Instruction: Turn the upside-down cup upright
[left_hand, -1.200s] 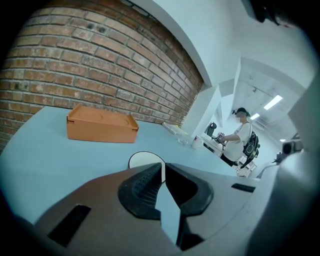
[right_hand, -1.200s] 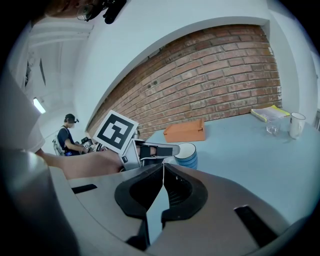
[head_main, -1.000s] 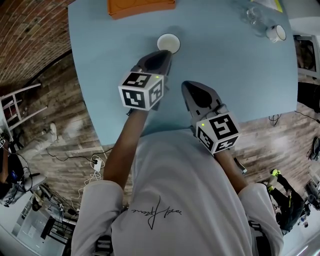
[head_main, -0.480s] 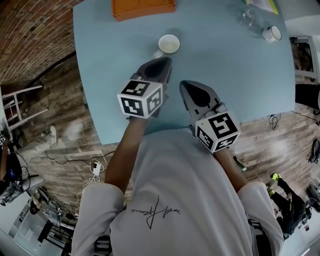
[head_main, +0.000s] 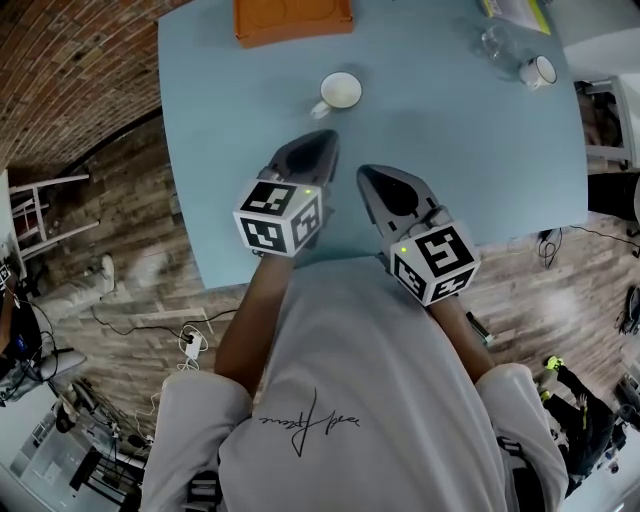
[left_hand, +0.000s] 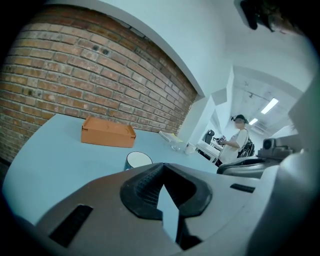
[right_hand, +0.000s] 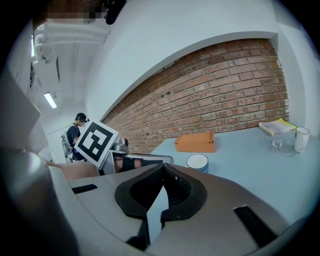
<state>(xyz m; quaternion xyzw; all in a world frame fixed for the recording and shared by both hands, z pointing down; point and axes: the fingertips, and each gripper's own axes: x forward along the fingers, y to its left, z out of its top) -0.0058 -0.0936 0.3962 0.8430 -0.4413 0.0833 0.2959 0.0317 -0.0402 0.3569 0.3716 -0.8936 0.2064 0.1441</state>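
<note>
White cup (head_main: 340, 90) stands mouth-up on the blue table (head_main: 480, 150), ahead of the left gripper (head_main: 328, 136) and right gripper (head_main: 364, 173), both closed on nothing. A careless forward swing could topple it.

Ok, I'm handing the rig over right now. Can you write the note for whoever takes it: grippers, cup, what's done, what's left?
Left gripper: jaws shut, nothing between them, held over the table just short of the cup.
Right gripper: jaws shut, empty, beside the left one and a little nearer the person.
Cup: white, standing upright with its mouth up, between the grippers and the orange box. Nothing touches it.
Done: the cup is upright and let go.
Left: nothing on the cup that I can see; just keep both grippers clear of it.
</note>
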